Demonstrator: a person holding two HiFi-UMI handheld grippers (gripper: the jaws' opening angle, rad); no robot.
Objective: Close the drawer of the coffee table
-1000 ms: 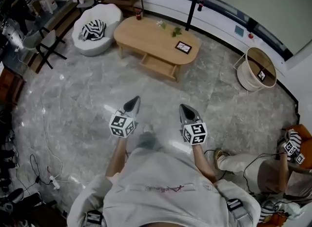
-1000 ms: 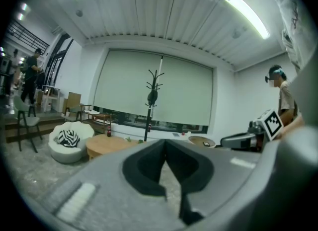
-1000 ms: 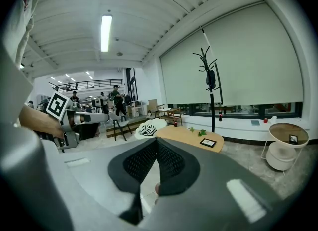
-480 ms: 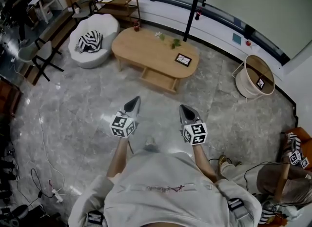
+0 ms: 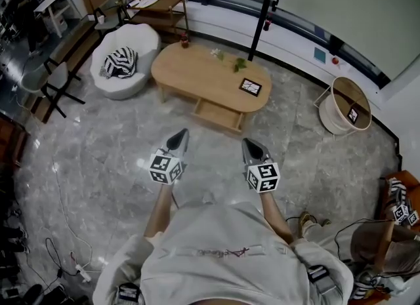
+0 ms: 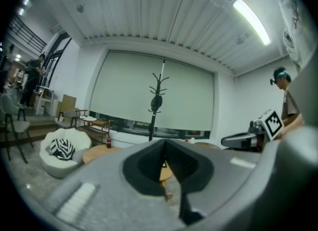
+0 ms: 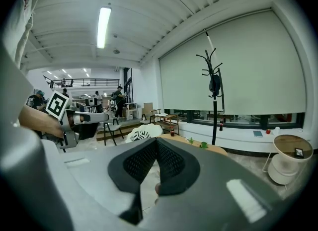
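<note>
An oval wooden coffee table (image 5: 197, 71) stands ahead of me on the marble floor, and its drawer (image 5: 220, 115) is pulled out toward me on the near side. My left gripper (image 5: 178, 140) and right gripper (image 5: 251, 148) are held side by side over the floor, well short of the table, both shut with nothing in them. Between the shut jaws in the left gripper view, a sliver of the table (image 6: 163, 171) shows. The table's top (image 7: 211, 148) peeks past the jaws in the right gripper view.
A white armchair (image 5: 125, 51) with a striped cushion sits left of the table. A black coat stand (image 5: 262, 8) rises behind it. A round side table (image 5: 348, 103) is at the right. A seated person (image 5: 354, 238) and cables (image 5: 62, 258) lie near me.
The coffee table and its drawer have come slightly nearer and lower in the head view. Both grippers keep the same pose, still shut.
</note>
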